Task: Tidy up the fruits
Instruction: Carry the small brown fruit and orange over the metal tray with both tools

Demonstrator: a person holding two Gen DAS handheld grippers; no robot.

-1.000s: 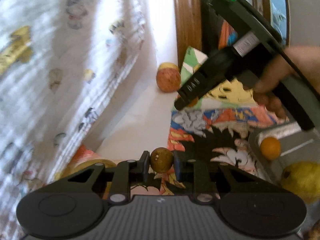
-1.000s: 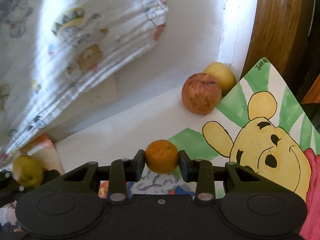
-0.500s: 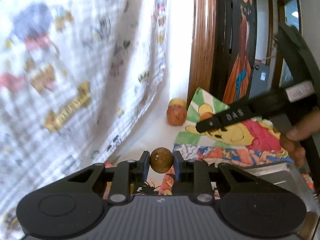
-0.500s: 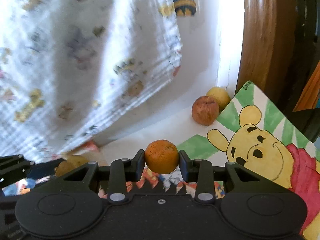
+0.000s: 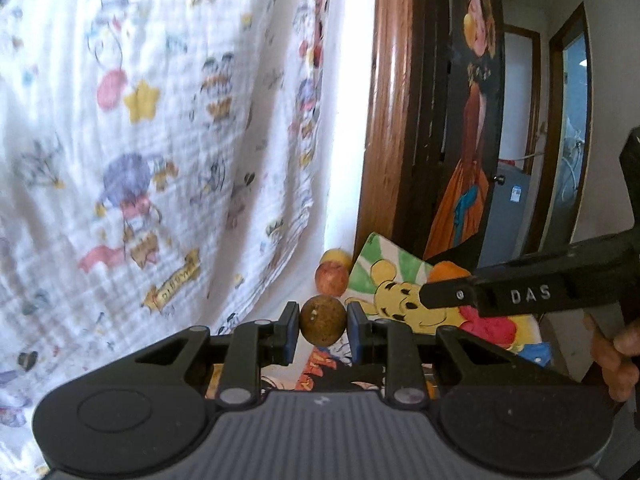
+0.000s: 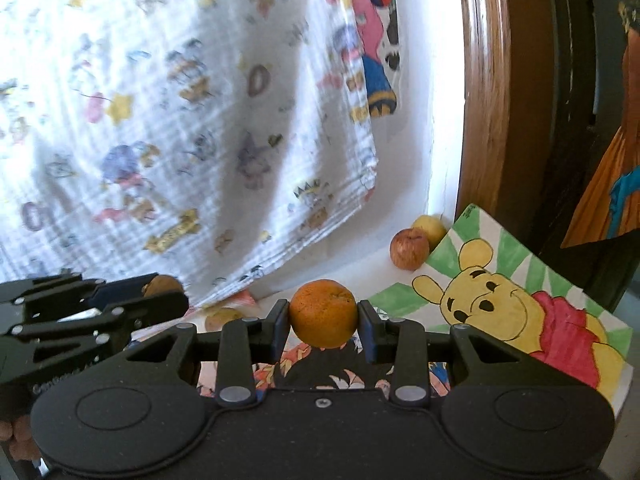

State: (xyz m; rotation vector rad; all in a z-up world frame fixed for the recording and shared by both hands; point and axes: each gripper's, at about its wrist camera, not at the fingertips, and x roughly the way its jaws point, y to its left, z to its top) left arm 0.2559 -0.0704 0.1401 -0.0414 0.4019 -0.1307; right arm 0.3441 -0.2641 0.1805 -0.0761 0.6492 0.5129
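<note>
My left gripper [image 5: 323, 322] is shut on a small brown round fruit [image 5: 322, 319], held up above the table. My right gripper [image 6: 323, 319] is shut on an orange [image 6: 323, 313], also lifted. In the left wrist view the right gripper [image 5: 442, 287] crosses in from the right with the orange [image 5: 446, 270] peeking over it. In the right wrist view the left gripper [image 6: 160, 294] shows at the left with the brown fruit [image 6: 160, 283]. A red apple [image 5: 331, 278] [image 6: 409, 248] and a yellow apple [image 5: 336, 257] [image 6: 430, 227] lie at the wall.
A cartoon-printed white cloth [image 5: 160, 140] hangs at the left. A bear drawing [image 6: 520, 304] and comic pictures cover the table. A wooden frame [image 5: 384, 120] and a dark painting [image 5: 472, 140] stand behind. Another yellowish fruit [image 6: 222, 316] lies below the cloth. A person's hand [image 5: 612, 356] holds the right gripper.
Both grippers have risen and tilted up with their fruits held. The metal tray with an orange and a lemon, seen one second ago, has dropped out of view.
</note>
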